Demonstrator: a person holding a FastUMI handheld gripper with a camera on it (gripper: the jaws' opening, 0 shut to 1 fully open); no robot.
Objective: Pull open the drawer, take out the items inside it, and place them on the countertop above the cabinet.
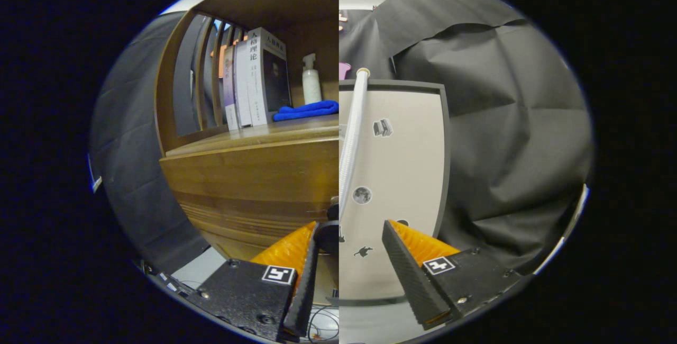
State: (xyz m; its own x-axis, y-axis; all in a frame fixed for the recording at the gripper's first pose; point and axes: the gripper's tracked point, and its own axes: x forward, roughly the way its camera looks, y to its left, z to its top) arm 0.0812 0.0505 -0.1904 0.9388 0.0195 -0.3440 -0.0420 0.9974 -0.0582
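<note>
1. Gripper fingers stand apart, holding nothing.
2. Wooden cabinet lies just ahead; its drawer front runs horizontally, facing the gripper.
3. On the countertop above: upright books, bottle, blue cloth.

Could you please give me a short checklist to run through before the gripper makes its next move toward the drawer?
1. Gripper fingers open and holding nothing: ok.
2. Dark knob on the wooden cabinet just ahead of the fingers, slightly to one side: ok.
3. Drawer pulled open: not ok, its front looks shut.
4. Items inside the drawer: cannot tell.
5. Free room on the countertop: ok in front of the books, blue cloth and pump bottle.
6. White hose near the approach path: cannot tell.
</note>
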